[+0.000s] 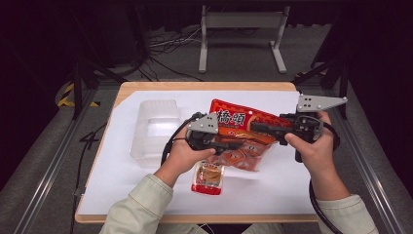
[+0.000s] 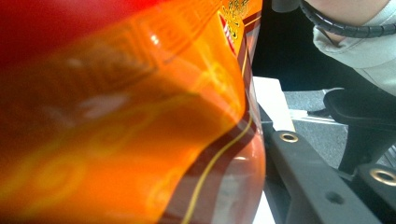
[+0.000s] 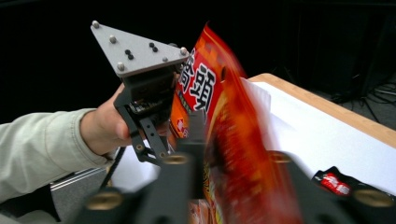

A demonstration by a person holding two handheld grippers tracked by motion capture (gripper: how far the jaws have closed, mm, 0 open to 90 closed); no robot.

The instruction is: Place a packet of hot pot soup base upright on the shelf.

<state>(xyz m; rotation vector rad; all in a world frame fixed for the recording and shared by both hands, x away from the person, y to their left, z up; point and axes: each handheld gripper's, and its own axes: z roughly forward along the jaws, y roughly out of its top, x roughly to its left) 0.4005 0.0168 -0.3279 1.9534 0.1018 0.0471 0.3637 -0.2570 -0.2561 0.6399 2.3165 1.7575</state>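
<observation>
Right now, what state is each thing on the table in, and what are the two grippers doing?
Snack bag: lifted off the table between both grippers, small packets visible at its lower end.
Left gripper: shut on the snack bag.
Right gripper: jaws either side of the snack bag; grip cannot be told.
Small packet: lying loose on the white sheet, sealed.
Clear plastic container: empty, resting on the table.

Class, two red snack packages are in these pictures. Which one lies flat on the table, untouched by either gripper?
The small packet near the table's front edge. The large bag with white characters is held up off the table between both grippers.
</observation>
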